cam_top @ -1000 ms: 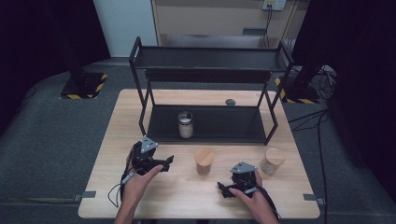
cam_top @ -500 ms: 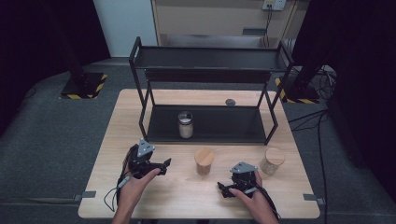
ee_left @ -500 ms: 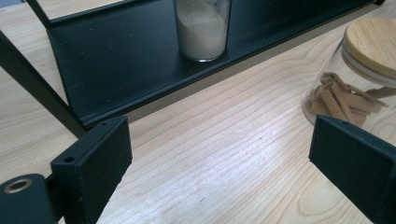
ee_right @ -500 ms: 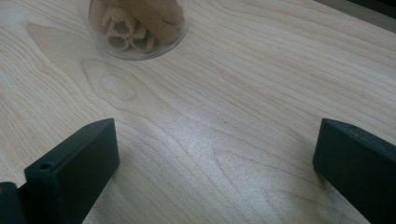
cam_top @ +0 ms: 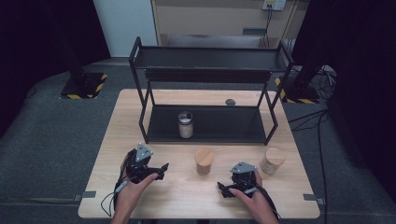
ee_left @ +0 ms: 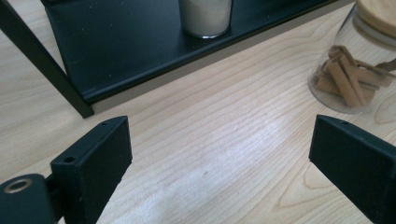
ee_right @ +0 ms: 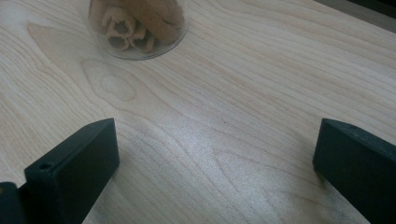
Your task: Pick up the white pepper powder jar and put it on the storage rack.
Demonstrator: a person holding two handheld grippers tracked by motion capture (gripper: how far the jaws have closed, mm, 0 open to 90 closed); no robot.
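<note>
Pale wood grain runs across the surface (cam_top: 177, 200), and low over its near edge both tools wait with nothing between their jaws. Seen from above, the left tool (cam_top: 162, 167) has its jaws spread wide apart and points right, toward the cork-lidded jar of cinnamon sticks (cam_top: 204, 161) standing near the middle of the surface, just in front of the black rack (cam_top: 140, 126); the left gripper view puts that jar (ee_left: 355, 70) ahead and to the right of the jaws, near but not touching. The right tool (cam_top: 221, 189) is equally wide open and empty, angled left so the same jar's base (ee_right: 137, 28) sits ahead of it in its own view. This looks like the approach step — neither tool has closed on anything. The next move probably calls for one tool to advance level until the glass sits squarely between its jaws, then close below the lid. A second cork-lidded jar (cam_top: 272, 160) stands beyond the right hand (cam_top: 252, 198), and a metal-lidded jar (cam_top: 185, 124) rests on the rack's lower shelf. Both forearms come in low, the left hand (cam_top: 133, 186) cupped behind its tool.
</note>
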